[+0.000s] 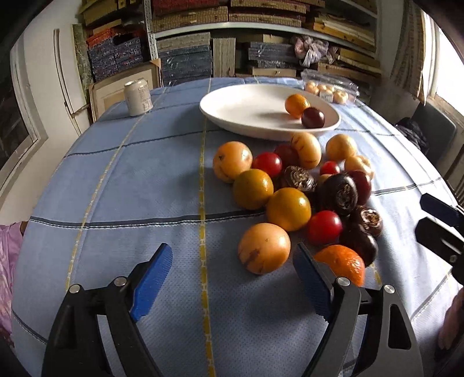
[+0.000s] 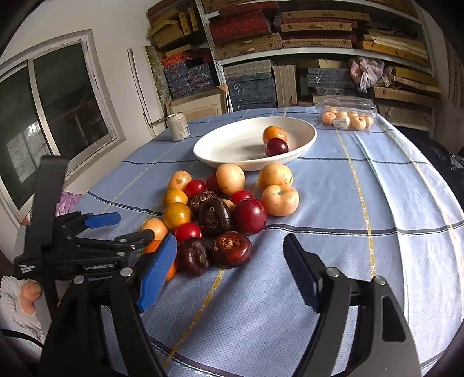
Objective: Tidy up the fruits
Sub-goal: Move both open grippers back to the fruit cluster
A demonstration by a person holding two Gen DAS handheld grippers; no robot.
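Now both grippers empty, jaws apart. Left gripper (image 1: 232, 278) nearer: pale yellow fruit (image 1: 264, 248) just ahead, slightly right of gap. Right gripper (image 2: 232, 269) beside pile (image 2: 220, 208); plate (image 2: 220, 150) beyond.

Metal shelves (image 2: 319, 52) crammed with woven boxes fill the top of the frame, a dark window (image 2: 58, 95) sits at left in a white wall (image 2: 116, 26).
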